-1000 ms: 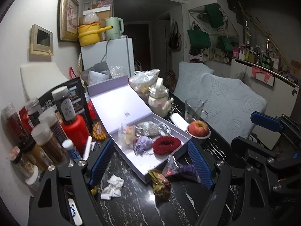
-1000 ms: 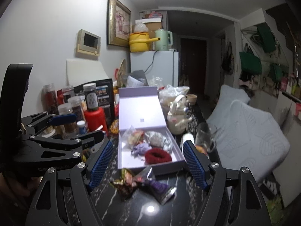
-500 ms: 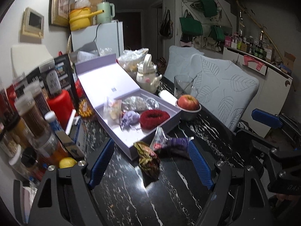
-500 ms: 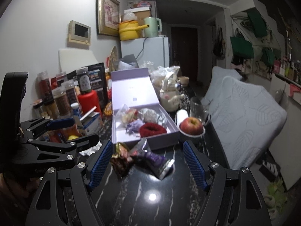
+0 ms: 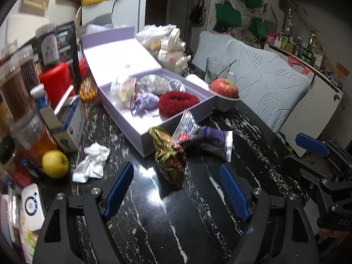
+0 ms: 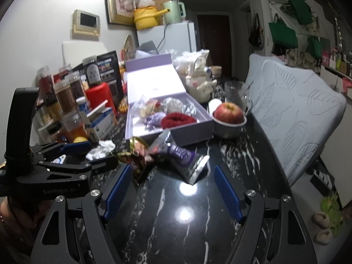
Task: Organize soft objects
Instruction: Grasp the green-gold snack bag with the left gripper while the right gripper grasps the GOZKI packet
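An open lilac box [image 5: 176, 122] [image 6: 193, 132] on the black marble table holds a red fuzzy ring [image 5: 178, 103] [image 6: 178, 118], a purple soft item [image 5: 145, 102] [image 6: 155, 118] and clear-wrapped bundles [image 5: 158, 83]. In front of the box lie a brown-gold crinkly packet [image 5: 169, 158] [image 6: 136, 156] and a silver-purple packet [image 5: 202, 134] [image 6: 180, 156]. My left gripper [image 5: 176, 189] is open, low over the table just short of the brown-gold packet. My right gripper [image 6: 173, 189] is open, just short of the silver-purple packet. Nothing is between either pair of fingers.
An apple in a metal bowl [image 5: 224, 90] [image 6: 228, 118] stands right of the box, a glass [image 5: 216, 70] and a teapot [image 6: 198, 83] behind. Jars, a red canister [image 5: 56, 81], a carton [image 5: 66, 123], a yellow fruit [image 5: 55, 164] and a crumpled tissue [image 5: 91, 162] crowd the left. Pale cushioned chair [image 6: 297, 114] on the right.
Both grippers have sunk toward the table and tilted further down, so the two packets now lie close before the fingertips. Jaws stay as wide as before.
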`<state>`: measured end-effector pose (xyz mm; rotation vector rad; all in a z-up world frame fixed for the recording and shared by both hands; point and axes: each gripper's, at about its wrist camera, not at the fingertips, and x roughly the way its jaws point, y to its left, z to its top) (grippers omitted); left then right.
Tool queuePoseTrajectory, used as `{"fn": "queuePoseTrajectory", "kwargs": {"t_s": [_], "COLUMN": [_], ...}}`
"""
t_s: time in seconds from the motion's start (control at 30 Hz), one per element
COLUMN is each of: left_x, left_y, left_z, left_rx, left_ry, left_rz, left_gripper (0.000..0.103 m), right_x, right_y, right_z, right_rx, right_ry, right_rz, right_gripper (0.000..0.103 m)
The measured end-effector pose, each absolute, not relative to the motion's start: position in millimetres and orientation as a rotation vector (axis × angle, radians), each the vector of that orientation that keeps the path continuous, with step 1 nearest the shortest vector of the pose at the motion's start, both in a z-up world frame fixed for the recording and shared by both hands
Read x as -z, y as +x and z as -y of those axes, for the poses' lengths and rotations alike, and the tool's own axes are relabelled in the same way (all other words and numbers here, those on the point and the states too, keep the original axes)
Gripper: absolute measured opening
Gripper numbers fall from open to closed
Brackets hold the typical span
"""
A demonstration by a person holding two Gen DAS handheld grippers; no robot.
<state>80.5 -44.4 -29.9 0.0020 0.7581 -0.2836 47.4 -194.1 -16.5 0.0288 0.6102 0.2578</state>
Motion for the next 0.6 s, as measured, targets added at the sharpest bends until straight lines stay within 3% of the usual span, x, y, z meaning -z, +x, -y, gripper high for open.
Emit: {"fn": "queuePoseTrajectory", "kwargs": {"t_s": [0.6], "left_x": [73.6], "left_y": [130.9], "left_z": [39.5], "left_rx": [0.224], "left_ry": [-0.046], "left_rz": [-0.843], "left_gripper": [0.081], "right_x": [56.6], "right_y": [87.0], "right_z": [198.5], "right_rx": [-0.290], "right_ry": [0.052], "right_rz": [-0.722], "right_gripper": [0.077]}}
